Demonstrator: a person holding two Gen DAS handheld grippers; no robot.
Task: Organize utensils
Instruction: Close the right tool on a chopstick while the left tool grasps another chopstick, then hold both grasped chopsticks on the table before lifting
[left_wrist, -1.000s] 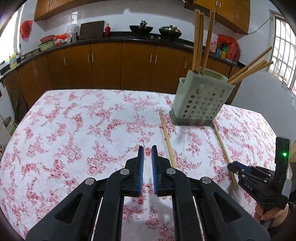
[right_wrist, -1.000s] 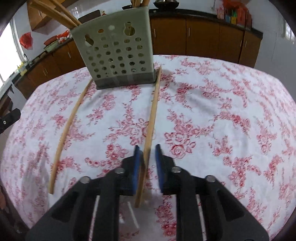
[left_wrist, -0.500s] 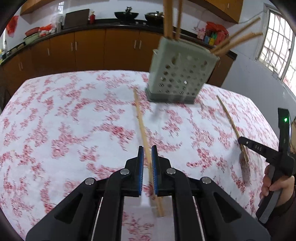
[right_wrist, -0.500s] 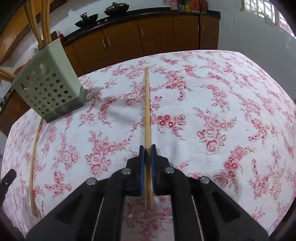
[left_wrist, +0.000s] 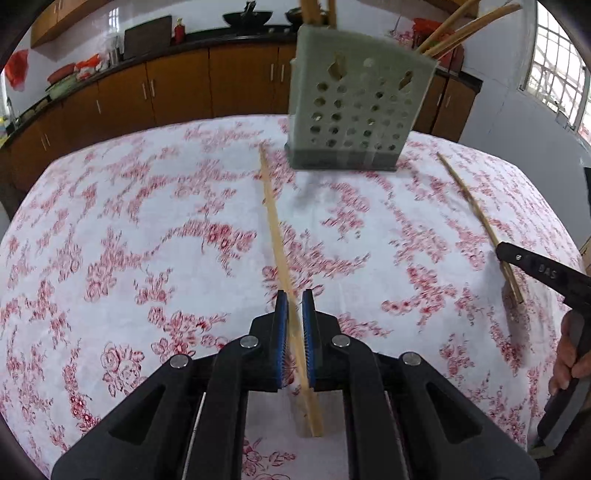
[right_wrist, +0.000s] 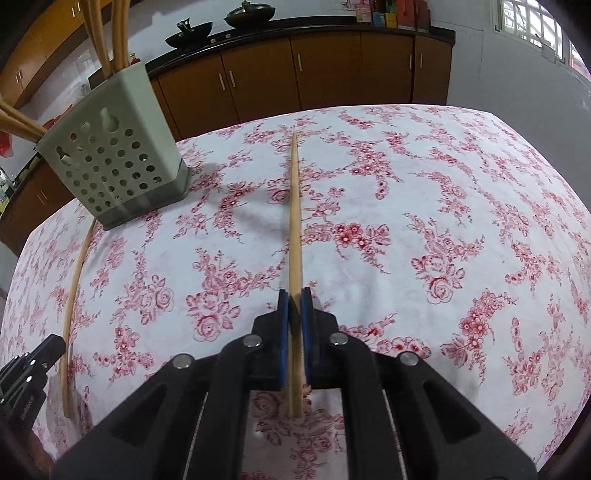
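Left tool (left_wrist: 294, 306): closed on near end of left chopstick (left_wrist: 275, 236).
Right tool (right_wrist: 294, 302): closed on right chopstick (right_wrist: 295, 206).
Surface (right_wrist: 443, 221): floral cloth; both chopsticks lie along it.
Utensil holder (left_wrist: 354, 107): beyond, upright, more chopsticks inside.

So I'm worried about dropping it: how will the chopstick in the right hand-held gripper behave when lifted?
The chopstick looks thin, straight wood: likely stiff and light. The right hand-held gripper pinches it near one end, so its long free end may droop or pivot between the pads.

Soft window daylight, fisheye-bent edges, motion-blurred left view.
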